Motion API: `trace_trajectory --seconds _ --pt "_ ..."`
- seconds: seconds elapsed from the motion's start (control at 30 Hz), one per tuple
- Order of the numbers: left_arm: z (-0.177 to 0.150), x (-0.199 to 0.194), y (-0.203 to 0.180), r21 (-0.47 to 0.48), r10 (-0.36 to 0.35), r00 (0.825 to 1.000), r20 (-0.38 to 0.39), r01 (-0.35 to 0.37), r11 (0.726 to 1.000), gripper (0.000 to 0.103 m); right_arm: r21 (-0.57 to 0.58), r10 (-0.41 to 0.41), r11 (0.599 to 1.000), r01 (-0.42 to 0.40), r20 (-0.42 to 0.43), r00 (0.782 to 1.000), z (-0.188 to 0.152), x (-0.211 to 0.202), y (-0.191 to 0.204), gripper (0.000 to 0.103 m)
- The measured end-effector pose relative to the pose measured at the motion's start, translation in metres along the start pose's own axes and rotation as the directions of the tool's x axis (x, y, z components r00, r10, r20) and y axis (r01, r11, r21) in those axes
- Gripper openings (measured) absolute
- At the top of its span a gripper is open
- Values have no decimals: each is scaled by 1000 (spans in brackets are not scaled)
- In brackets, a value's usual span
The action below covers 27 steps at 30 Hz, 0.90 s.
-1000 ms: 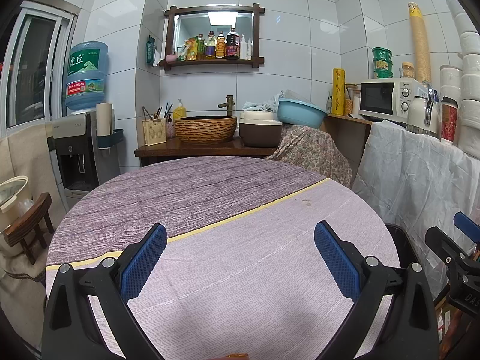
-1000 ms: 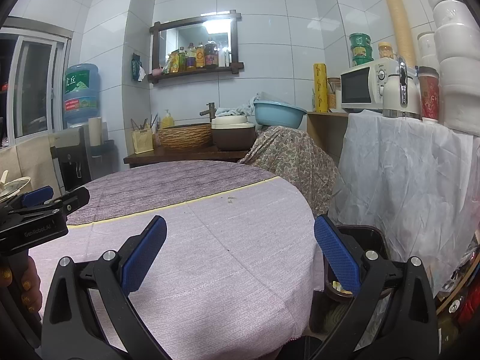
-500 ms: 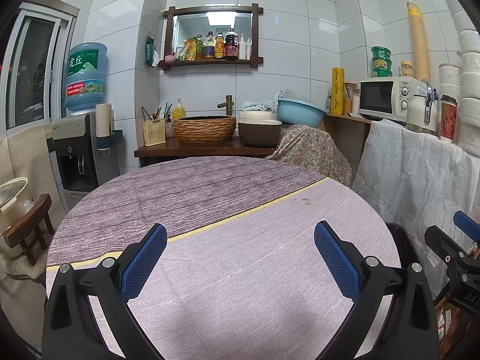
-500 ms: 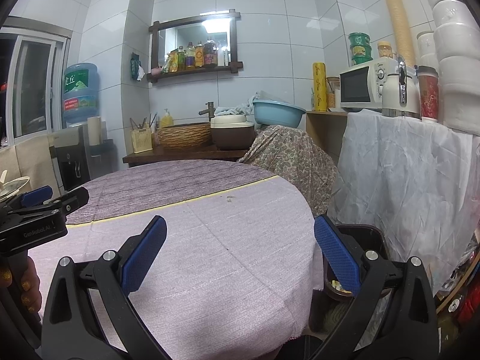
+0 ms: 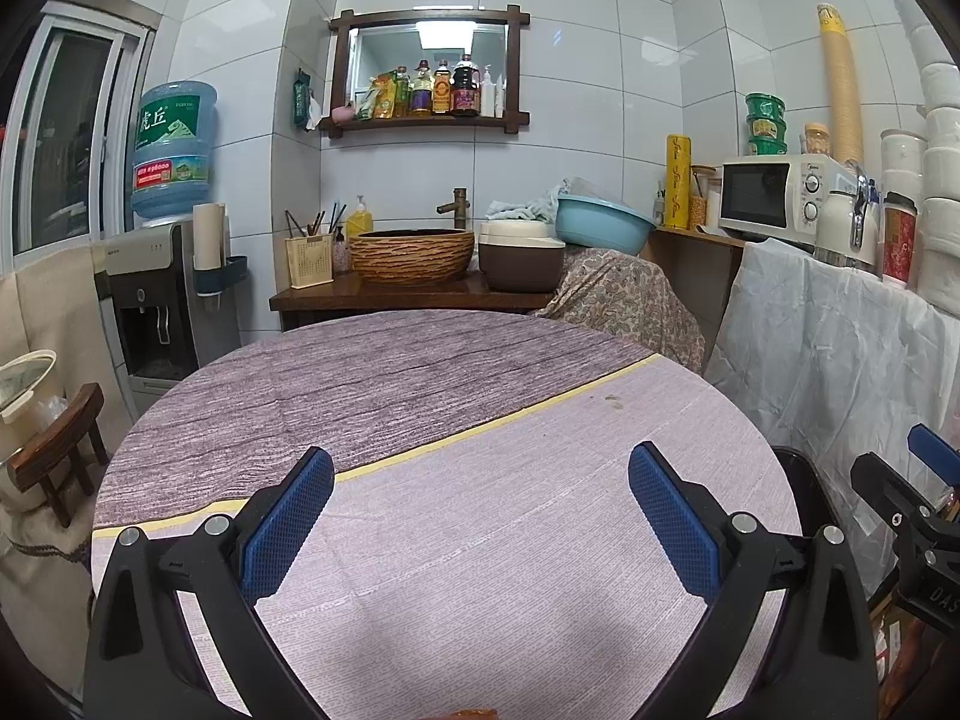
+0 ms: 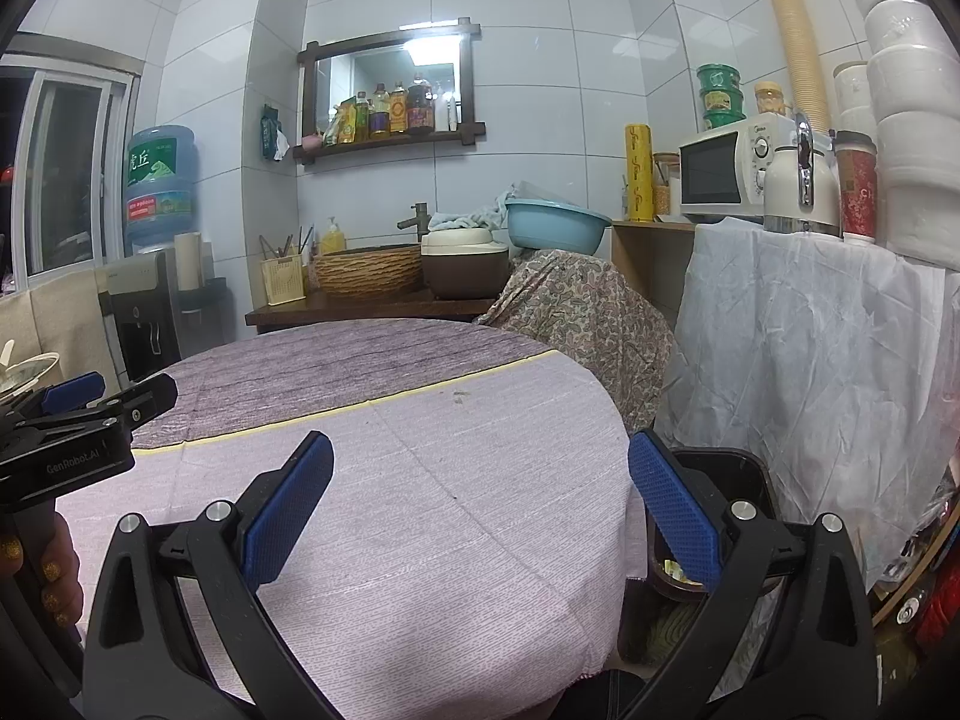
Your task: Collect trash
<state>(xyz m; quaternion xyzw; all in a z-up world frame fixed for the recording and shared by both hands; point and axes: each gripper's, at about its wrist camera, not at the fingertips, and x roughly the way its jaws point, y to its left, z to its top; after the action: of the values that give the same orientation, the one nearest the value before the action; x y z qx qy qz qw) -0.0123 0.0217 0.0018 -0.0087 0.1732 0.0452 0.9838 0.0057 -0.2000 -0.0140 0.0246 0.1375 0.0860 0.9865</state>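
My left gripper (image 5: 479,498) hangs open over the round table (image 5: 420,570) with its pale purple cloth, and nothing lies between its blue pads (image 5: 288,522). My right gripper (image 6: 480,495) is open too, above the table's right edge (image 6: 618,480). A black trash bin (image 6: 720,465) stands on the floor just right of the table, partly behind the right finger, with some scraps showing inside. The same bin's rim (image 5: 807,492) appears in the left wrist view. A few small brown specks (image 6: 461,397) lie on the cloth. I see no other trash on the table.
A white sheet (image 6: 810,372) drapes the shelf with the microwave (image 6: 720,171) on the right. A patterned cloth (image 6: 576,312) covers something behind the table. Sink counter (image 5: 414,294) at the back, water dispenser (image 5: 162,300) and small stool (image 5: 60,456) on the left.
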Motion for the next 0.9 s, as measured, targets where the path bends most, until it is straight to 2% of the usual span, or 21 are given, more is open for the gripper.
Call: trace_trajectory --seconds 0.9 --pt "-4 -1 0 1 1 1000 -3 -1 1000 97 -4 -2 1000 2 -1 1000 -1 0 1 97"
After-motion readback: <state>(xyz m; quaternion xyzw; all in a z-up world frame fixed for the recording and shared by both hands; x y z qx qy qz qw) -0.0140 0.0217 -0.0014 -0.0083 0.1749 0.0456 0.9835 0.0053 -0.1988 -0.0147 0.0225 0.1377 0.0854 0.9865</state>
